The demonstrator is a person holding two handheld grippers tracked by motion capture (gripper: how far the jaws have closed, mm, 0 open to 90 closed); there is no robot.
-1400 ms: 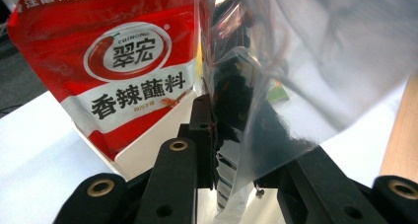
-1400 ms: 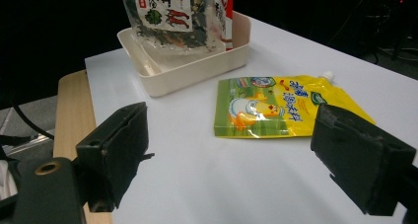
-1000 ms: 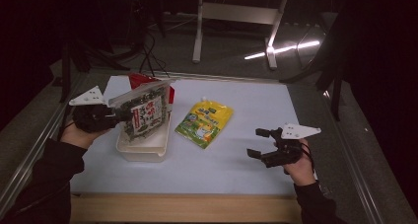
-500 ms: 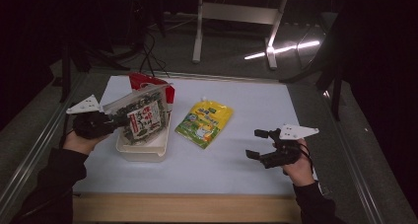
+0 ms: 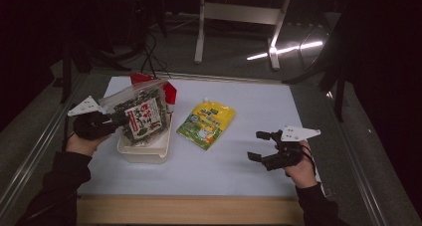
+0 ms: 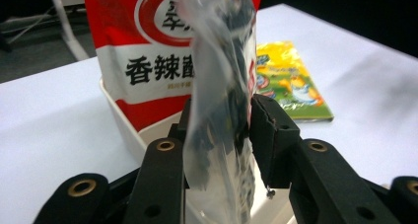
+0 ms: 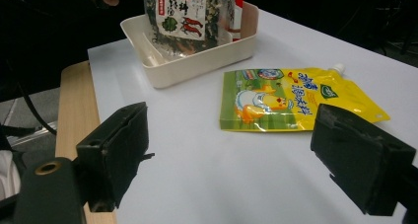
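Note:
A clear bag of seaweed snack with a red and white label stands tilted in the cream tray, leaning on a red bag behind it. My left gripper reaches it from the left. In the left gripper view the clear bag fills the gap between the jaws of the left gripper, which have just been opening; the film looks unpinched. My right gripper rests open near the front right, holding nothing. In the right gripper view, the right gripper faces a yellow spout pouch.
The yellow pouch lies flat mid-table, right of the tray. A wooden strip runs along the front edge of the white mat. Table legs and cables stand on the dark floor beyond the far edge.
The left hand has come down and a little left, lowering the clear bag deeper into the tray. The right hand and the yellow pouch have stayed put.

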